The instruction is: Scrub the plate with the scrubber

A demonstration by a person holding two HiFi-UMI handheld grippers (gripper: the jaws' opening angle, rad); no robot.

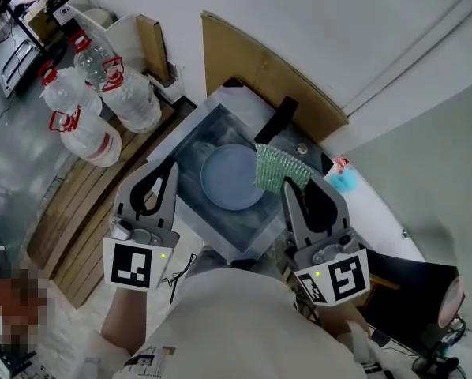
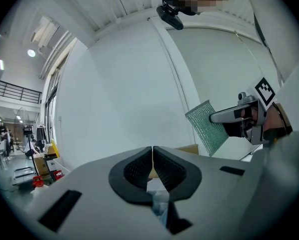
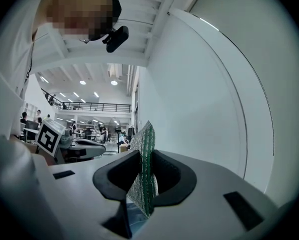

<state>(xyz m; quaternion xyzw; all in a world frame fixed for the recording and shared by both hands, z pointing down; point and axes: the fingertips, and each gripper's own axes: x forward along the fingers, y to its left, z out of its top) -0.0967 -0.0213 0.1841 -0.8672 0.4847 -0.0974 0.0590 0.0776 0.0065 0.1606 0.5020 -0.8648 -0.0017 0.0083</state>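
Note:
A round blue plate (image 1: 230,177) lies flat in the steel sink (image 1: 190,139). My right gripper (image 1: 288,185) hovers over the sink's right side, shut on a green mesh scrubber (image 1: 276,167) that hangs above the plate's right edge. In the right gripper view the scrubber (image 3: 143,166) stands pinched between the black pads. My left gripper (image 1: 171,166) sits over the sink's left rim, shut with nothing in it; its pads (image 2: 139,166) meet in the left gripper view. From there the scrubber (image 2: 207,127) and the right gripper (image 2: 234,115) show at the right, raised in the air.
Large water bottles (image 1: 102,93) with red caps stand on the floor to the left of the sink. Cardboard sheets (image 1: 271,69) lean on the wall behind it. A black faucet (image 1: 279,121) rises at the sink's back, and a blue object (image 1: 346,181) lies on the white counter.

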